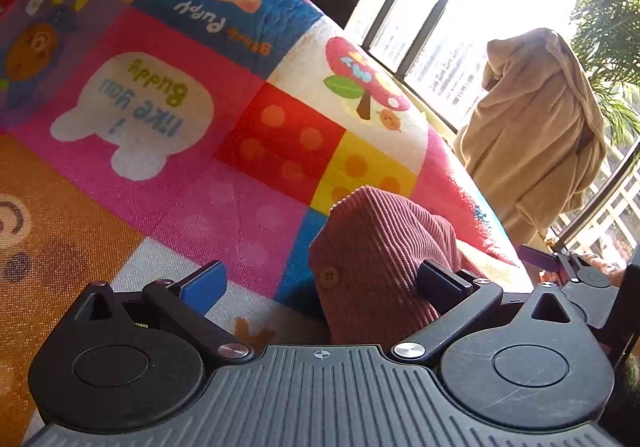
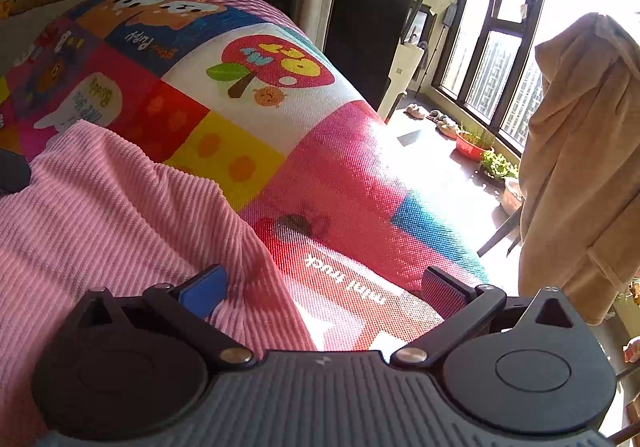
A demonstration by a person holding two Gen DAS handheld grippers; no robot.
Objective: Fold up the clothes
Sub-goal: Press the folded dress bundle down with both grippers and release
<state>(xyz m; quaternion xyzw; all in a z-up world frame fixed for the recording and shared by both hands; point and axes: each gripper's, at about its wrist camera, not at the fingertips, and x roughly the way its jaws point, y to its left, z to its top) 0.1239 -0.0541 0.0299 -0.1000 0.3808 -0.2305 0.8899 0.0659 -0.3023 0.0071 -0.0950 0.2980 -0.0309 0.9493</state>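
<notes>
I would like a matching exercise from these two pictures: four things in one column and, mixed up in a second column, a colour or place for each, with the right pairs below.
Things:
1. ribbed garment
2. robe
3. bed cover
4. plant bowl

Descriptions:
A. tan, hanging by the window
B. red, on the floor near the window
C. pink, lying on the bed
D. many-coloured patches with cartoon animals

Pairs: 1-C, 2-A, 3-D, 4-B
</notes>
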